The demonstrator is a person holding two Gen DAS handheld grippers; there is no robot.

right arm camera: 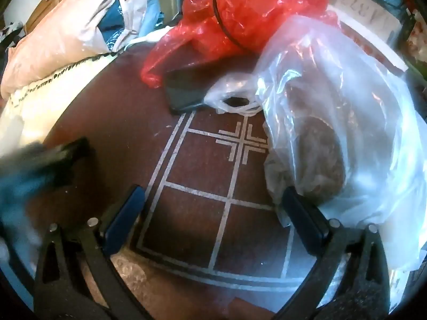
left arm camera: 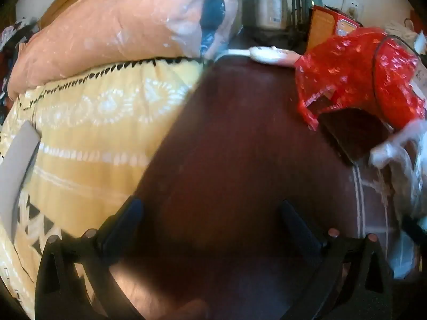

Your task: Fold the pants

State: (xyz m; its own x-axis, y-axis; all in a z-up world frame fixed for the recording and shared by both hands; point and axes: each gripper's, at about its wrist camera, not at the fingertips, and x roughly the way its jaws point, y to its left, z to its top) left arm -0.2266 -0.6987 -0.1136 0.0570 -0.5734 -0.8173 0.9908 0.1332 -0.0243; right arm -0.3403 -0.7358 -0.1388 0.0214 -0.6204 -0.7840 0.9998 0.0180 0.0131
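No pants show clearly in either view. My left gripper point(left arm camera: 210, 213) is open and empty above a dark red-brown table top point(left arm camera: 226, 133). My right gripper point(right arm camera: 212, 200) is open and empty above the same table point(right arm camera: 112, 122), over its inlaid pale line pattern point(right arm camera: 240, 144). A blurred dark blue-grey thing point(right arm camera: 34, 165) shows at the left edge of the right wrist view; I cannot tell what it is.
A yellow patterned quilt point(left arm camera: 88, 133) and a peach bundle in plastic point(left arm camera: 112, 26) lie left. A red plastic bag point(left arm camera: 357, 69), point(right arm camera: 256, 13), a dark phone point(right arm camera: 184, 93), a clear bag holding something brown point(right arm camera: 333, 138), a white remote point(left arm camera: 267, 53) and a metal pot point(left arm camera: 269, 8) crowd the right and back.
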